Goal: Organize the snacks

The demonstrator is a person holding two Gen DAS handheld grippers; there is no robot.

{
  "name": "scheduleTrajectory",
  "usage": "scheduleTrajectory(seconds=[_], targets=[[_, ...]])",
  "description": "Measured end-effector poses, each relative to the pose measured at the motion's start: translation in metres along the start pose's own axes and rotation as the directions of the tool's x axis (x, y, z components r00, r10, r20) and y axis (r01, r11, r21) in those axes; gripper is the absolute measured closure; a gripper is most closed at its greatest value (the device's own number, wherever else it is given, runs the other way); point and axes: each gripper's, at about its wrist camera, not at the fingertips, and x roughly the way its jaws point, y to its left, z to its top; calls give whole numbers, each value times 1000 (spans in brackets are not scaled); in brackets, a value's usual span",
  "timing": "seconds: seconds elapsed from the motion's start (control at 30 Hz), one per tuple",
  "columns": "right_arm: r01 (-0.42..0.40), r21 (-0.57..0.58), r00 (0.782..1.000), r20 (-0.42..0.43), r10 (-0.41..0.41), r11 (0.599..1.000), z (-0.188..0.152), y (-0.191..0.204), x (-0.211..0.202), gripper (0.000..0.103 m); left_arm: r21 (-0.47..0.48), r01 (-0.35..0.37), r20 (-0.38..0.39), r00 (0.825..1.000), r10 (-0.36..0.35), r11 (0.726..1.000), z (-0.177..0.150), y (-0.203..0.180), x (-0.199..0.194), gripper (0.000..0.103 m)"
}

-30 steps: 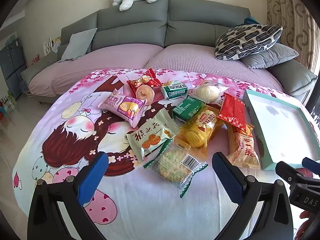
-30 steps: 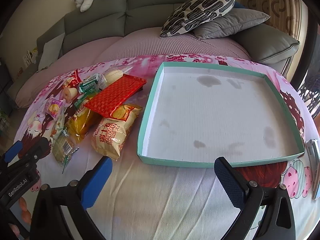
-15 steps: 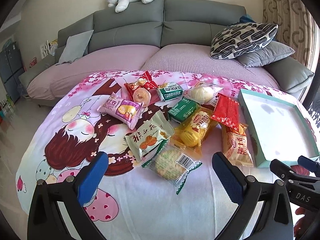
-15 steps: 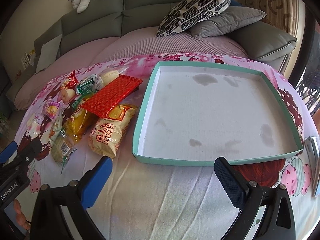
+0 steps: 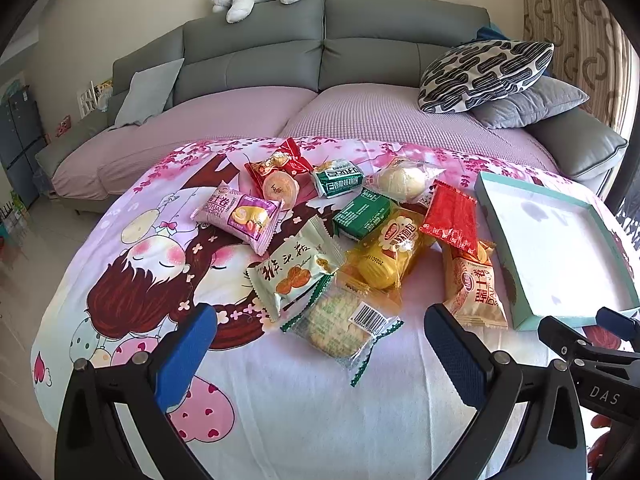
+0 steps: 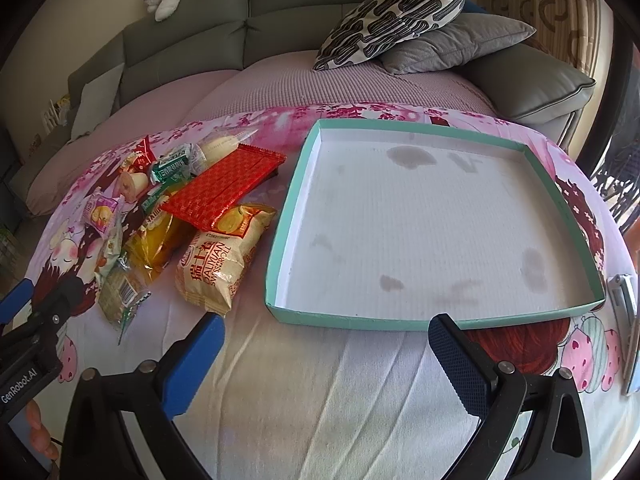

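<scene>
Snacks heaped mid-frame, my fingers spread wide above the sheet.

The snack pile (image 5: 360,236) lies at the centre of the left view on the cartoon-print sheet (image 5: 280,400), with the cookie packet (image 5: 340,326) nearest me. The teal tray (image 6: 436,220), bare inside, fills the middle of the right view just beside the cream roll bag (image 6: 220,264). My left gripper (image 5: 320,344) and right gripper (image 6: 324,344) both gape open at the bottom, holding and touching nothing. A grey sofa (image 5: 320,48) spans the top.
</scene>
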Motion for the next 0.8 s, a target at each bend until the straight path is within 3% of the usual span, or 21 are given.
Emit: scheduleTrajectory(seconds=[0.8], targets=[[17,-9,1000,-13,-17,1000,-1,3,4,0,7,-7,4,1000,7,1000,-1,0,1,0]])
